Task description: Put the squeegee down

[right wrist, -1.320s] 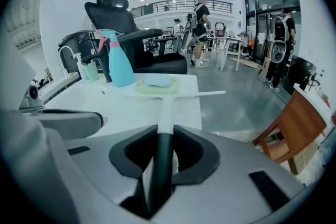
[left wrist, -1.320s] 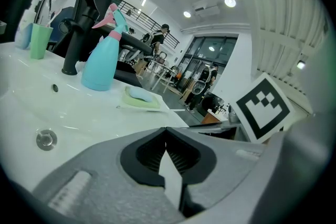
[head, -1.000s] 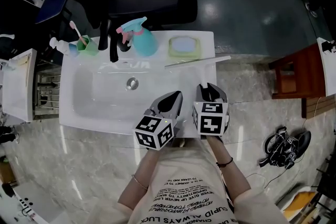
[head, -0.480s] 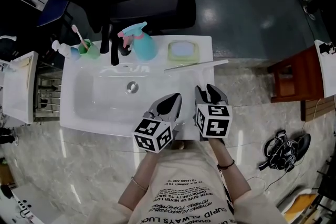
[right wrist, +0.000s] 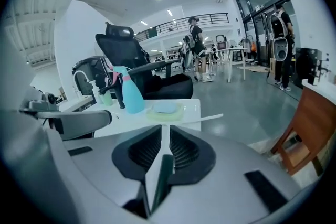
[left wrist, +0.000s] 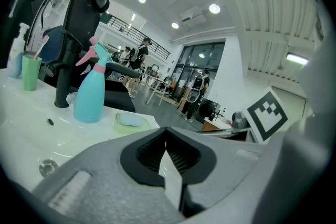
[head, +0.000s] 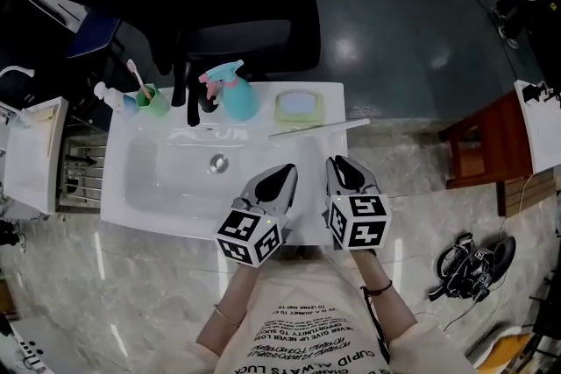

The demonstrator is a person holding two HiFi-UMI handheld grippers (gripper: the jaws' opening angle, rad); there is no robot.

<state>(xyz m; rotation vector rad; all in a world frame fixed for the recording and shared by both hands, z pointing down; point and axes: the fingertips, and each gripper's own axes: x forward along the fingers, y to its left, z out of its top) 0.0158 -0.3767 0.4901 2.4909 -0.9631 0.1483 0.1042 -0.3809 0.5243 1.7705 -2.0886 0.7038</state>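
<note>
Left gripper [head: 280, 176] and right gripper [head: 344, 164] have lifted clear of the white basin-top desk [head: 263, 112]. Left fingers meet, empty. Right fingers, just closing, show a narrow empty gap. The thin white plastic squeegee [head: 316, 129] lies at the desk's right end, just beside the green soap dish [head: 299, 108].

- Sink [head: 118, 188]: white, glossy, smooth.
- Spray bottle [head: 235, 94] on sink: smooth teal plastic.
- Faucet [head: 181, 88] on sink: matt black.
- Squeegee [head: 316, 129] on sink: white, smooth.
- Floor [head: 131, 276] before sink: polished marble look.
</note>
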